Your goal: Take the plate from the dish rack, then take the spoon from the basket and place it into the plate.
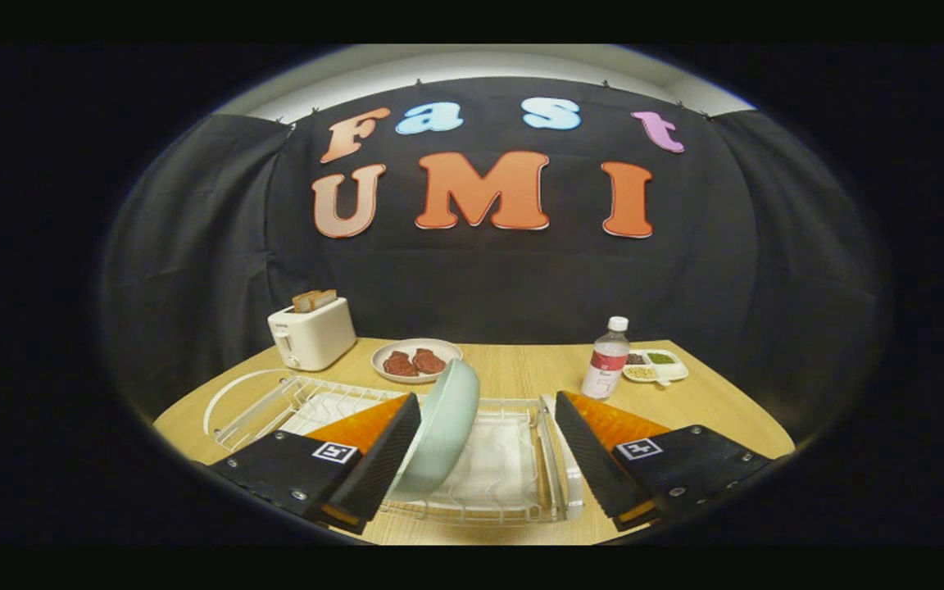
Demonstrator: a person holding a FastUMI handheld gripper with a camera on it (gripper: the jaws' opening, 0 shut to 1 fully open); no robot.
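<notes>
A pale green plate (442, 426) stands on edge in the white wire dish rack (513, 483), leaning to the right. My gripper (488, 447) hangs open over the rack. The plate sits between the fingers, close against the left finger (382, 455). The right finger (591, 459) is well apart from the plate, with a wide gap. A curved white wire piece (230, 393), perhaps the basket, lies at the rack's left end; I cannot make out a spoon.
On the wooden table (521, 369) beyond the rack: a white toaster (310, 332) with toast at the far left, a plate of red meat pieces (415, 359) in the middle, a small bottle (607, 359) and a divided condiment dish (656, 366) at the right.
</notes>
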